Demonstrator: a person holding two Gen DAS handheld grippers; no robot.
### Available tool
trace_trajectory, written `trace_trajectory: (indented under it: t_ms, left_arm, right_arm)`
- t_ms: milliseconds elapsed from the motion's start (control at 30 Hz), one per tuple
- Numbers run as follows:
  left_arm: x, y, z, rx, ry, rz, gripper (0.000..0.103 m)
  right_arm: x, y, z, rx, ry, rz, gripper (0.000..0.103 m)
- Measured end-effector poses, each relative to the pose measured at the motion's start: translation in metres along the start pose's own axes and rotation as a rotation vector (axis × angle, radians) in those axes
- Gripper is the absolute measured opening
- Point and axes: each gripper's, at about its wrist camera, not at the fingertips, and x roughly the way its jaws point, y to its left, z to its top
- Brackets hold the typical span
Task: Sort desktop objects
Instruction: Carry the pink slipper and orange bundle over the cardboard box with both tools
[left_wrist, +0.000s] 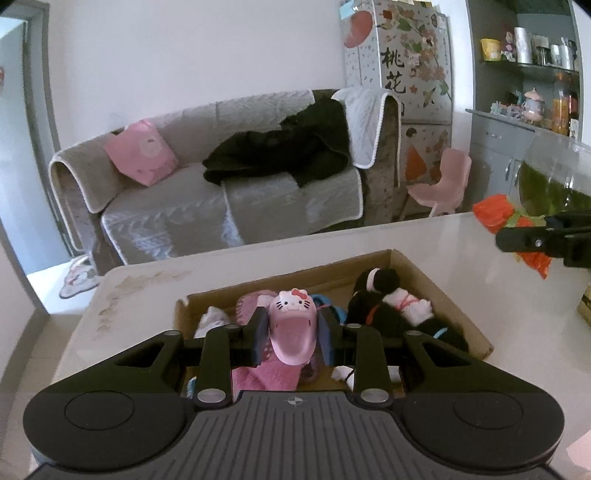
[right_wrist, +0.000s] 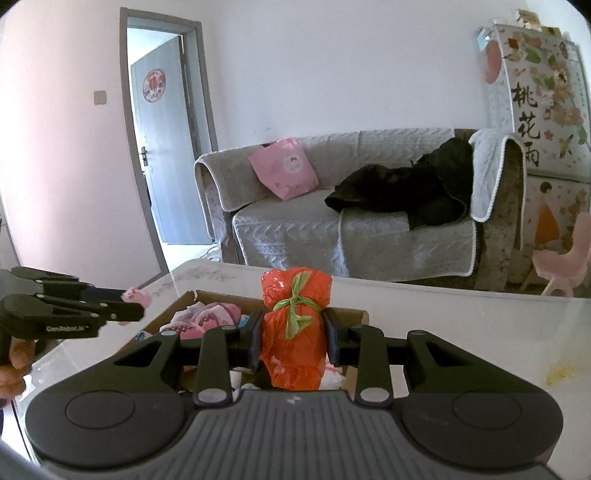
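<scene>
We count two grippers, one cardboard box (left_wrist: 447, 291) and one white table (left_wrist: 424, 236). Our left gripper (left_wrist: 292, 334) is clenched on a single pink Hello Kitty clip (left_wrist: 293, 325), held above the box; our right gripper (right_wrist: 293, 338) grips one orange plastic bag (right_wrist: 293, 332) tied with a green strip, also over the box. Our left wrist view alone shows the black-and-white plush toys (left_wrist: 388, 306) in the box's right half and a pink knitted piece (left_wrist: 266, 373) beneath the clip; the right wrist view alone shows the open door (right_wrist: 162, 147) and a hand (right_wrist: 14, 365) on the left gripper's handle. The table's far edge runs just beyond the box, with bare tabletop to the right; a grey sofa (right_wrist: 332, 221) stands past it.
</scene>
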Motion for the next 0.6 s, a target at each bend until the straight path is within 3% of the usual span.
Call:
trace_trajectory:
  t_ms: [500, 600]
  left_arm:
    - [0.064, -0.012, -0.003, -0.030, 0.098, -0.087, 0.036]
    - [0.073, -0.022, -0.007, -0.002, 0.111, -0.076, 0.036]
  right_arm:
    - [0.054, -0.006, -0.010, 0.027, 0.091, 0.019, 0.030]
    - [0.061, -0.005, -0.013, 0.036, 0.107, 0.016, 0.030]
